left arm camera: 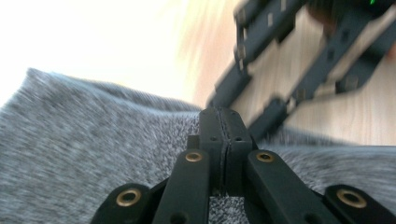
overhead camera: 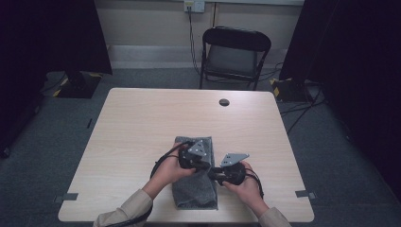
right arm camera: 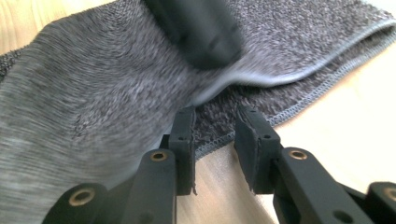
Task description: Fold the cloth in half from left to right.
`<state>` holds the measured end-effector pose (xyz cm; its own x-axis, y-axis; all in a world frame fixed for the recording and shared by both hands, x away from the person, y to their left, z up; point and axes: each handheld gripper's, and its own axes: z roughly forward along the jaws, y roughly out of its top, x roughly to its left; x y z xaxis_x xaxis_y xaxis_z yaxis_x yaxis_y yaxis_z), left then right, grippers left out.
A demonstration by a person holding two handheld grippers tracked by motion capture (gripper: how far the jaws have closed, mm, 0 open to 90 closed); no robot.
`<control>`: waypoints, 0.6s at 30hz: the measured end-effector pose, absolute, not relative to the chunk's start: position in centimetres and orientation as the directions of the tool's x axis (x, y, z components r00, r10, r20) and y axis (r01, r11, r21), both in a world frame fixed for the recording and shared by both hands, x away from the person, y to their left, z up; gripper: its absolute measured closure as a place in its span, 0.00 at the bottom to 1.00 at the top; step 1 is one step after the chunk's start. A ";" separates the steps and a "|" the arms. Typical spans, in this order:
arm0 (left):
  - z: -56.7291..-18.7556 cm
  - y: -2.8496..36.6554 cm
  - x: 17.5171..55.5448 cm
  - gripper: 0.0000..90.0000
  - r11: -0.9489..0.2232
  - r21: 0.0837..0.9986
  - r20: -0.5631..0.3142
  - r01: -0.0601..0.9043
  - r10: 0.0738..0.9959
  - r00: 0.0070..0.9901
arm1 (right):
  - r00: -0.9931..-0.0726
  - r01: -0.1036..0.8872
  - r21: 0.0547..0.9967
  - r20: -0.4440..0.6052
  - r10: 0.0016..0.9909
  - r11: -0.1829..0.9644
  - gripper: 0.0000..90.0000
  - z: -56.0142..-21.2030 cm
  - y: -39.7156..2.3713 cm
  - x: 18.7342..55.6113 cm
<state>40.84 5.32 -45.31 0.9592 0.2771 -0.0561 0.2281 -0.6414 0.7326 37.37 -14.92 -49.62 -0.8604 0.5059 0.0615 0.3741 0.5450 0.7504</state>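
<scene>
The grey towel point(overhead camera: 196, 189) lies folded at the table's point(overhead camera: 132, 123) near edge. The left gripper point(left arm camera: 225, 119) has its 2 jaws pressed together above the cloth, nothing visibly pinched. The right gripper point(right arm camera: 215, 135) stands narrowly parted at the towel's hem, pads not pressing it

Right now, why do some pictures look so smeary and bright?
Left gripper view: the soft grey folded towel is motion-smeared, and the top left is washed out white. Right gripper view: the towel's near part streaks too. High view: sharp, with dark corners.
</scene>
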 end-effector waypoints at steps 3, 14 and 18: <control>-45.0 5.1 40.9 0.99 -0.623 0.749 -0.068 0.225 0.266 0.962 | -0.866 0.360 0.755 0.053 0.496 0.548 0.75 -49.7 -15.0 37.3; -47.8 4.0 41.1 0.91 -0.661 0.705 -0.100 0.259 0.268 0.958 | -0.855 0.393 0.737 0.072 0.514 0.550 0.60 -49.2 -16.0 36.9; -48.1 4.1 41.2 0.69 -0.666 0.707 -0.046 0.239 0.294 0.955 | -0.852 0.392 0.740 0.067 0.520 0.547 0.55 -48.8 -17.0 36.5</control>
